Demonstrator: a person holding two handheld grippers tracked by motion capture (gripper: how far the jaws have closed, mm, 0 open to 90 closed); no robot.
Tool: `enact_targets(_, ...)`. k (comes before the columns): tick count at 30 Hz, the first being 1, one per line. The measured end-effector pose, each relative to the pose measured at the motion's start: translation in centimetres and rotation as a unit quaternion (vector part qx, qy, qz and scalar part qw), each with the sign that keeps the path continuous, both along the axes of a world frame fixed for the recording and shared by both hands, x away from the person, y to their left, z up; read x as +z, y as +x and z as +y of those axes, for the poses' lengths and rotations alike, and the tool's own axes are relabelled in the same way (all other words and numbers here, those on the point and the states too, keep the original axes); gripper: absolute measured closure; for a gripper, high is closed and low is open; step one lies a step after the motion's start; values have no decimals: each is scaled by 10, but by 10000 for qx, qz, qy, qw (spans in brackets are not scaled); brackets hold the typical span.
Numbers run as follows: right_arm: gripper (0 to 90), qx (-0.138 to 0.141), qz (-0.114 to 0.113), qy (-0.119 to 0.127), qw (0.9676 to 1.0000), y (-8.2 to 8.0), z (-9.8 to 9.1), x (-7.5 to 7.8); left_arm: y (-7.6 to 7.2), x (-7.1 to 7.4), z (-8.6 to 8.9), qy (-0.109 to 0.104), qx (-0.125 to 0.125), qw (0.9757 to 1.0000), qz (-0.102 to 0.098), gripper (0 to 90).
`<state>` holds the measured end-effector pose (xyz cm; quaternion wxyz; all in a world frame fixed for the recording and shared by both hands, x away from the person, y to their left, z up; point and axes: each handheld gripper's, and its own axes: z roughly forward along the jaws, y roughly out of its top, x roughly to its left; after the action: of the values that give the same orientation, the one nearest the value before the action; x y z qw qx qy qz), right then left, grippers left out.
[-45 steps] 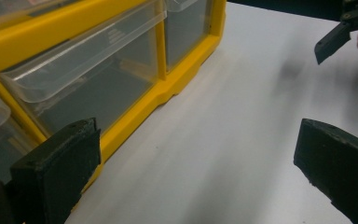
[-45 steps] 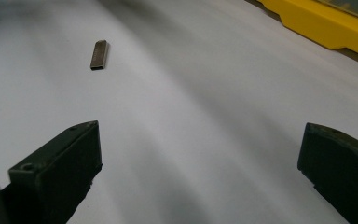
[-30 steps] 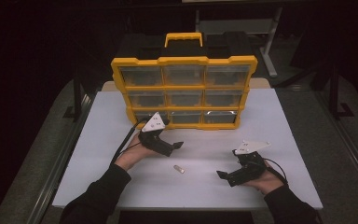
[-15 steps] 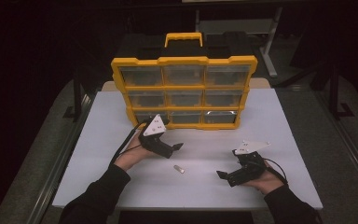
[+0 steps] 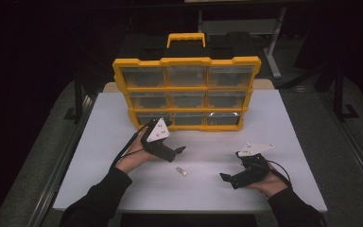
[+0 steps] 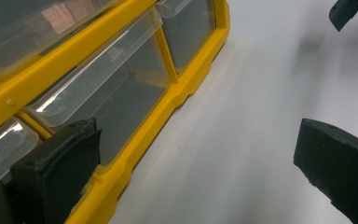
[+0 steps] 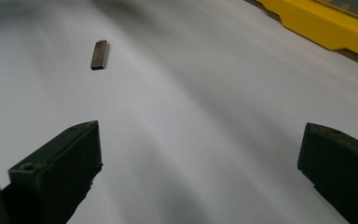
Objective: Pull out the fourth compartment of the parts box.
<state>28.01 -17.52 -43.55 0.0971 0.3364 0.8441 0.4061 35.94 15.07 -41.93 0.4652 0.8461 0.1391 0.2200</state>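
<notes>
So right now I've got the left gripper hanging just in front of the bottom row of the yellow drawer organizer, jaws spread wide with nothing between them, and in the left gripper view one jaw sits right up against the clear front of a bottom drawer. The right gripper is lower on the white table, also wide open and empty, pointed toward the little metal clip, which lies flat on the bare table between my two hands, apart from both. My read is the step is getting that drawer pulled out so the clip can go in. Trick here, I think: go for the drawer's top lip, not the flat clear face, since the face looks slick and the jaws would just slide off. Come in square, close gently, pull straight out so it doesn't jam in the frame. For the clip, it's thin and flat on the table, so I'd drop the right jaws low either side of its narrow width and pinch slowly so it doesn't skate away.
</notes>
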Motion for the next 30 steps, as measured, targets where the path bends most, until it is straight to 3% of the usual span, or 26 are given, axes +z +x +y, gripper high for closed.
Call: enact_targets(30,0,10,5,-7,10000,0,0,0,-5,1,-1,173,-55,9986,-501,1)
